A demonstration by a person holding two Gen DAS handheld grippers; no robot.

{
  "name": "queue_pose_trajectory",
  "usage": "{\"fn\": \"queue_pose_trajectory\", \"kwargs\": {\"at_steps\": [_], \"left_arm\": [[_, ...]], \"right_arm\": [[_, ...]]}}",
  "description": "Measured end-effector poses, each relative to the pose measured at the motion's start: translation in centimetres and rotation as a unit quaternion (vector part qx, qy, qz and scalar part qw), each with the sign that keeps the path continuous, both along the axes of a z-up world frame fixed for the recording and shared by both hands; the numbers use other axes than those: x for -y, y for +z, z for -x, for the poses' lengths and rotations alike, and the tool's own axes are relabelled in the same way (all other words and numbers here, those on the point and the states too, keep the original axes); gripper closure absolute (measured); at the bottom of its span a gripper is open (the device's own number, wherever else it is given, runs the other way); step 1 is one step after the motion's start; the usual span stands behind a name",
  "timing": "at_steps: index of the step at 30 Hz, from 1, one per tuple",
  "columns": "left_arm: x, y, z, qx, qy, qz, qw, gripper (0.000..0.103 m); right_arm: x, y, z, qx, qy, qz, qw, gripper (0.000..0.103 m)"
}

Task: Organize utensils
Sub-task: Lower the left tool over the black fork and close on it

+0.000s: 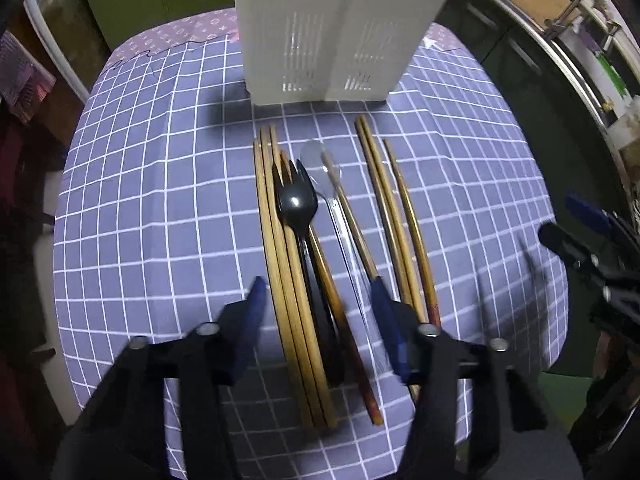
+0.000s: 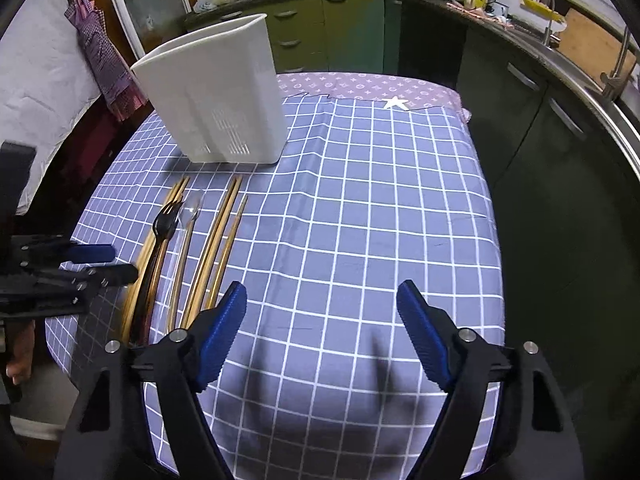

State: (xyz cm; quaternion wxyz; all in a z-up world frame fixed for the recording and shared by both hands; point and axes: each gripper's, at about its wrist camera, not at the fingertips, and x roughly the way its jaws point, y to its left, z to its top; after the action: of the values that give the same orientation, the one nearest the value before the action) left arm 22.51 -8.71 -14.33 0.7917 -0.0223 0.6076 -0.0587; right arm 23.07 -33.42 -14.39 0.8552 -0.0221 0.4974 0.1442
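Note:
A white two-compartment utensil holder (image 1: 320, 40) (image 2: 216, 92) stands upright at the far side of the checked tablecloth. In front of it lie several wooden chopsticks (image 1: 276, 260) (image 2: 224, 232), a black fork (image 1: 298, 204) (image 2: 164, 220) and a clear plastic spoon (image 1: 320, 160) (image 2: 192, 208), all pointing at the holder. My left gripper (image 1: 317, 292) hangs over the near ends of the left chopsticks and the fork handle; its blue pads straddle them without pressing. My right gripper (image 2: 320, 292) stands open over bare cloth to the right of the utensils, with nothing between its fingers.
The table (image 2: 400, 200) is small, with edges close on the near, left and right sides. Green cabinets (image 2: 344, 32) and a dark counter with a sink (image 2: 592, 80) curve behind and to the right. A purple cloth (image 2: 104, 64) hangs at the left wall.

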Motion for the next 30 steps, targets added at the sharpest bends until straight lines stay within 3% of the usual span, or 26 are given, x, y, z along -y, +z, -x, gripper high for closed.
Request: {"fn": "queue_pose_trajectory", "kwargs": {"at_steps": [4,6,20,25,30], "left_arm": [[0.4,-0.3,-1.3,-0.011,0.005,-0.003,0.9999,0.081],[0.3,-0.2,-1.9,-0.019,0.003,-0.003,0.9998,0.087],[1.3,-1.8,-5.7,-0.033,0.036,-0.04,0.998,0.086],[2.0,-2.6,-7.0,-0.04,0.046,-0.057,0.9965,0.071],[2.2,-2.6,-6.7,-0.034,0.041,-0.049,0.9974,0.071]], "right_arm": [[-0.6,-0.8,0.2,-0.003,0.009,0.003,1.0,0.027],[-0.7,-1.3,0.0,-0.005,0.01,0.002,1.0,0.027],[-0.1,-2.4,-0.1,-0.01,0.015,-0.004,1.0,0.027],[-0.5,-2.7,0.0,-0.013,0.023,-0.004,1.0,0.027],[-0.8,-2.5,0.0,-0.008,0.024,0.0,1.0,0.027]]}}
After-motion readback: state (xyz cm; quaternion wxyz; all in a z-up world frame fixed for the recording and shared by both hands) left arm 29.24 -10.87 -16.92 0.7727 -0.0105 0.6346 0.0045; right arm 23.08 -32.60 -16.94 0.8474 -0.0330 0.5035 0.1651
